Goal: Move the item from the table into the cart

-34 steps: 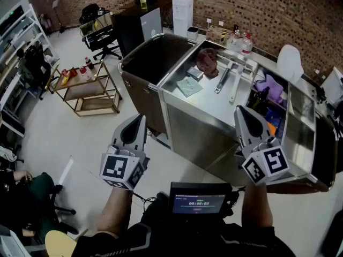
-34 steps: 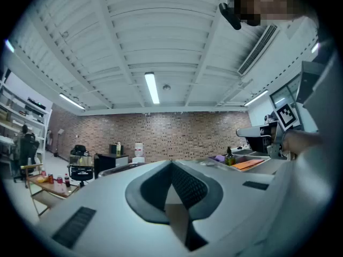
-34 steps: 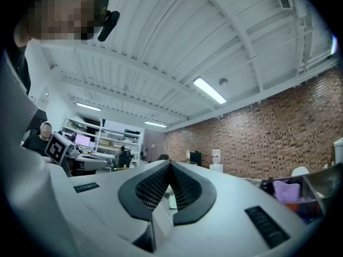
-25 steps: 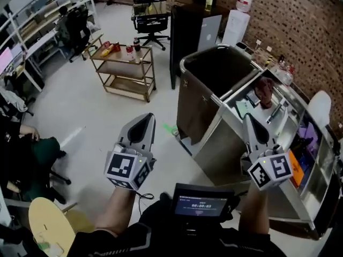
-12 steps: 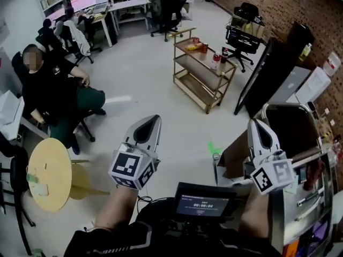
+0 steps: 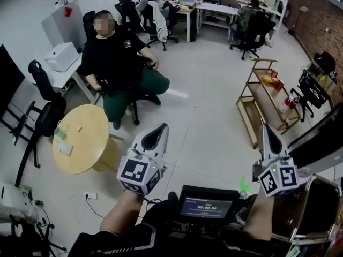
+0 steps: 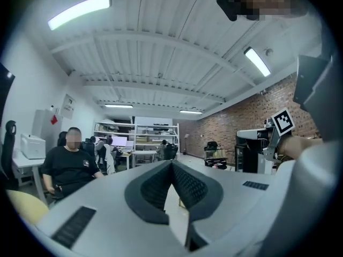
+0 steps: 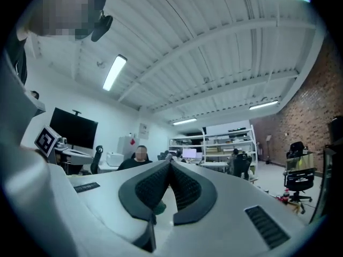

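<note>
The steel table with the items is out of sight in every view. Only a corner of the cart's metal rim point(image 6: 320, 185) shows at the bottom right of the head view. My left gripper point(image 6: 160, 128) point(image 7: 171, 163) is held level over bare floor, jaws shut together with nothing between them. My right gripper point(image 6: 266, 128) point(image 8: 170, 163) is level beside it, left of the cart's corner, also shut and empty. Both point out across the office room.
A round yellow table point(image 6: 88, 146) with small items stands at the left, a black chair point(image 6: 45, 108) beside it. A seated person point(image 6: 120, 58) in black is ahead. A wooden shelf trolley point(image 6: 266, 98) stands at the right. Desks and office chairs line the back.
The view and both grippers have swung left, away from the steel table and cart, toward the open office floor. Both jaws stayed shut and empty.
</note>
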`<act>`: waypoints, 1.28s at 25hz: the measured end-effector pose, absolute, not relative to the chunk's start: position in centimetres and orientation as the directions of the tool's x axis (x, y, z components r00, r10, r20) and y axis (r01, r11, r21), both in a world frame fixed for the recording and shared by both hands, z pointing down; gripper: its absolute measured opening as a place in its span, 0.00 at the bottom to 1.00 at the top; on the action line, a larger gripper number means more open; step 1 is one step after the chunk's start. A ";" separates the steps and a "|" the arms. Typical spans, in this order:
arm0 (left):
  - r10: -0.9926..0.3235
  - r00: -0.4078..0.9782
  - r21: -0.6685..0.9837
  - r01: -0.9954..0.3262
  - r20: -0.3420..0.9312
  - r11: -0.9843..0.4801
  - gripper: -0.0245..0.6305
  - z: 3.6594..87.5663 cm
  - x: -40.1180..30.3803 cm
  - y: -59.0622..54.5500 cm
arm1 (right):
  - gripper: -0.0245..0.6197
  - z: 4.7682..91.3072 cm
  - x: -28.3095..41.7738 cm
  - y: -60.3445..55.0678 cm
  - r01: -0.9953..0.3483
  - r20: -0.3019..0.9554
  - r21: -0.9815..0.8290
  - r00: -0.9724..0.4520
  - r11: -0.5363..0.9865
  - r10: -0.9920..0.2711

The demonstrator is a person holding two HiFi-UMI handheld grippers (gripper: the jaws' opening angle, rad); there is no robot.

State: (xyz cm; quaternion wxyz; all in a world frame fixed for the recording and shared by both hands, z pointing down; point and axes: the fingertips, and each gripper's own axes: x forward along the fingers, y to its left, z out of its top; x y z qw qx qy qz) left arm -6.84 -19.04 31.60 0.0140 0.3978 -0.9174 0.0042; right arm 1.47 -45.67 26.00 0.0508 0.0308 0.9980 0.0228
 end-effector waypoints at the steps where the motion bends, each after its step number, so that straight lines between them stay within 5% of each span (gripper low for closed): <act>1: -0.709 -0.705 0.003 -0.709 0.028 0.705 0.04 31.7 -9.0 -17.3 | 0.04 26.1 -1.5 -44.5 0.084 -0.102 0.045 -0.991 0.995 0.088; 20: -0.238 -0.971 0.049 -0.236 0.029 0.970 0.04 33.9 -39.7 13.7 | 0.04 28.6 -46.4 -13.8 0.598 -0.061 0.048 -0.798 0.800 0.600; 32: 0.136 -0.984 0.010 0.138 0.116 0.990 0.04 35.0 -46.2 25.9 | 0.07 29.8 -61.8 4.4 0.889 -0.036 0.002 -0.457 0.458 0.889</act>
